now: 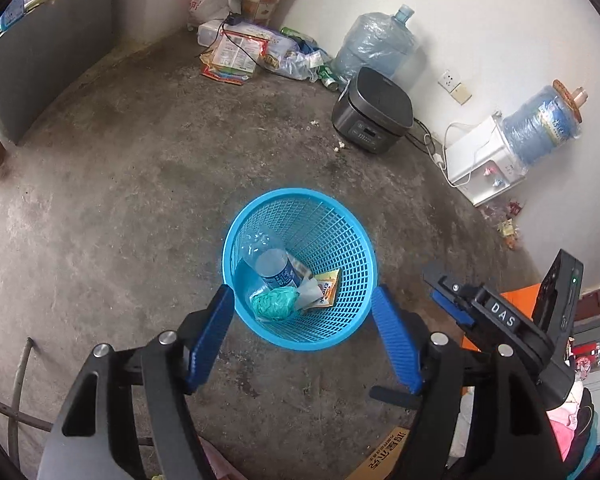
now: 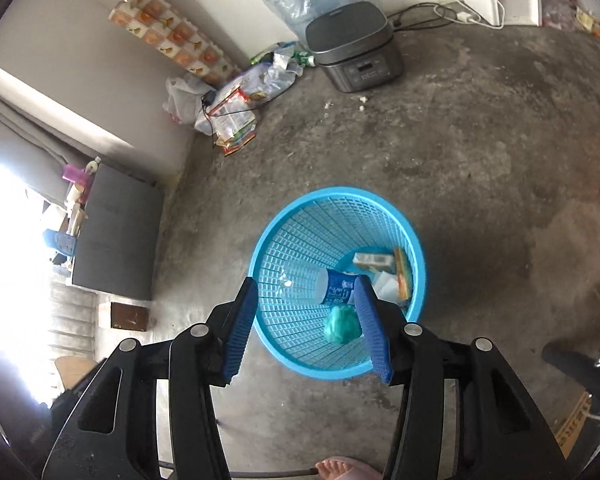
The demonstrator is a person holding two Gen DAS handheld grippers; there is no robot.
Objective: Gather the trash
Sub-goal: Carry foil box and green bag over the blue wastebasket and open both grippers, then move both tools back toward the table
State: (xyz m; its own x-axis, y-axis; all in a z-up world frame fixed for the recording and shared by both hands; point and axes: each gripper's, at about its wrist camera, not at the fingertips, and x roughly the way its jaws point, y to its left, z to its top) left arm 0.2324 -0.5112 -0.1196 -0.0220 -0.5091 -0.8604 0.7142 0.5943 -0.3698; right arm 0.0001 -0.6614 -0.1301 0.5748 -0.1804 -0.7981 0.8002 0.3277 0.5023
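Left hand-held gripper (image 1: 302, 304): released, empty, above the basket.
Right hand-held gripper (image 2: 306, 296): released, empty.
Blue mesh basket (image 1: 346, 236): upright on concrete floor (image 1: 120, 200).
Contents: plastic bottle (image 1: 274, 266), green wad (image 1: 274, 304), possibly a bag, snack packet (image 1: 327, 290) at 4 o'clock.
Rice cooker (image 1: 374, 110): 1 o'clock of basket.

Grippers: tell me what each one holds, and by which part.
Nothing is held. The left gripper and right gripper are both open above the basket; the bottle and green wad lie inside it.
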